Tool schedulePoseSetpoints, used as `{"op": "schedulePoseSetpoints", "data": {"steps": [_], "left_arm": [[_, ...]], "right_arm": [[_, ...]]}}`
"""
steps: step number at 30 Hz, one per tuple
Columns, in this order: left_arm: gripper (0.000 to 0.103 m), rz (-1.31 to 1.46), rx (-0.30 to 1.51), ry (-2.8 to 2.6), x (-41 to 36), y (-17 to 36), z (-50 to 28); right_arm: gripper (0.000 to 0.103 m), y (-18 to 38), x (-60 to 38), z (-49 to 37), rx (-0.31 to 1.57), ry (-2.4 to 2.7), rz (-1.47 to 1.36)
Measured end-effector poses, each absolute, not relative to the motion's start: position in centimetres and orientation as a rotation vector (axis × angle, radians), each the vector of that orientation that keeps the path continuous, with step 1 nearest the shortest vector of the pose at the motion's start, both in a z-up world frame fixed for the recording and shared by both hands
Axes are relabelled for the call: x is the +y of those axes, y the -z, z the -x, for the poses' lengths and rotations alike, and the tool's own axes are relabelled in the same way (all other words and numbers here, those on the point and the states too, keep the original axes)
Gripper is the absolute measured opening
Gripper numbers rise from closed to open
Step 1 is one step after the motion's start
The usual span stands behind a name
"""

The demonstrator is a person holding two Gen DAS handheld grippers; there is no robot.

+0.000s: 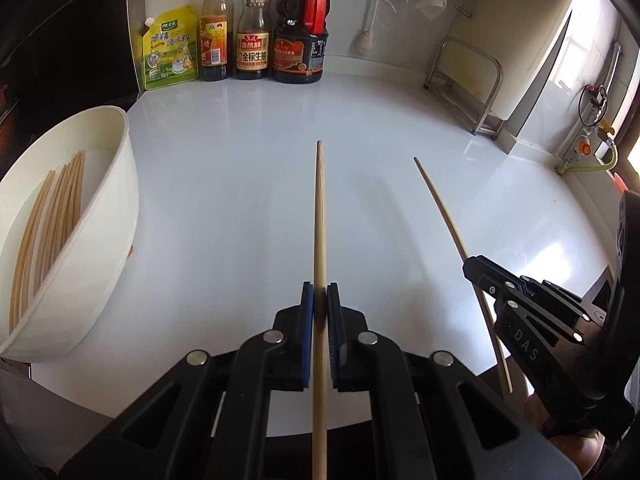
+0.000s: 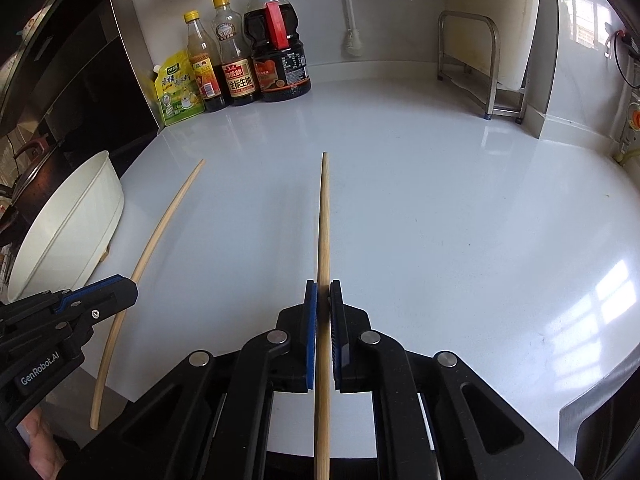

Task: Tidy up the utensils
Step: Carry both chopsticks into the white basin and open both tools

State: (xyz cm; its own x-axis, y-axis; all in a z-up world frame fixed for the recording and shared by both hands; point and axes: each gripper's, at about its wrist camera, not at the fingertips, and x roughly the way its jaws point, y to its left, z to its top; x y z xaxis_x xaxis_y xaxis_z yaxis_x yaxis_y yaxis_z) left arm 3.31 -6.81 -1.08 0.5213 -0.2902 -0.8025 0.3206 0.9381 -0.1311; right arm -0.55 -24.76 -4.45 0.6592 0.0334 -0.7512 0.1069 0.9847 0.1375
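Note:
My left gripper (image 1: 320, 294) is shut on a wooden chopstick (image 1: 319, 216) that points forward over the white counter (image 1: 248, 184). To its right, my right gripper (image 1: 472, 270) holds a second chopstick (image 1: 440, 204). In the right wrist view my right gripper (image 2: 323, 292) is shut on that chopstick (image 2: 323, 220), and the left gripper (image 2: 120, 288) with its chopstick (image 2: 160, 236) shows at the left. A white bowl (image 1: 120, 184) at the left holds several chopsticks (image 1: 60, 204); the same bowl (image 2: 96, 208) appears at the left of the right wrist view.
Against the back wall stand a yellow pouch (image 1: 170, 50) and three sauce bottles (image 1: 252, 28). A metal rack (image 1: 468, 80) with a white board stands at the back right. A dark stove area (image 2: 60, 92) borders the counter on the left.

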Motion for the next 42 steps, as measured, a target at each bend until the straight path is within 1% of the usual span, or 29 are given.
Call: {"op": "schedulePoseSetpoints", "data": {"steps": [8,18,25,35,37,39,41,42], "left_arm": [[0.008,0.012,0.86,0.349,-2.0,-3.1,-3.7],[0.008,0.084,0.798,0.15,9.8,-5.4,-6.4],[0.008,0.12,0.801,0.054,16.1,-4.8,-8.5],[0.008,0.166,0.868,0.0,20.1,-1.6,-11.3],[0.015,0.172,0.869,-0.005,20.5,-1.3,-11.2],[0.033,0.178,0.863,-0.016,20.7,-1.2,-10.9],[0.043,0.181,0.853,-0.026,21.0,-1.3,-10.5],[0.046,0.179,0.847,-0.031,21.0,-1.4,-10.3]], "right_arm": [[0.006,2.4,-21.2,-0.7,0.824,-0.038,-0.272],[0.006,-2.1,-11.1,-5.9,0.77,-0.214,-0.229],[0.006,-3.5,-2.5,-9.9,0.781,-0.338,-0.147],[0.006,-0.2,4.3,-13.8,0.914,-0.398,-0.076],[0.007,0.2,4.5,-13.8,0.919,-0.396,-0.062],[0.01,0.2,4.6,-13.5,0.903,-0.382,-0.045],[0.011,0.1,4.4,-12.9,0.887,-0.371,-0.042],[0.011,0.0,4.2,-12.8,0.882,-0.369,-0.046]]}}
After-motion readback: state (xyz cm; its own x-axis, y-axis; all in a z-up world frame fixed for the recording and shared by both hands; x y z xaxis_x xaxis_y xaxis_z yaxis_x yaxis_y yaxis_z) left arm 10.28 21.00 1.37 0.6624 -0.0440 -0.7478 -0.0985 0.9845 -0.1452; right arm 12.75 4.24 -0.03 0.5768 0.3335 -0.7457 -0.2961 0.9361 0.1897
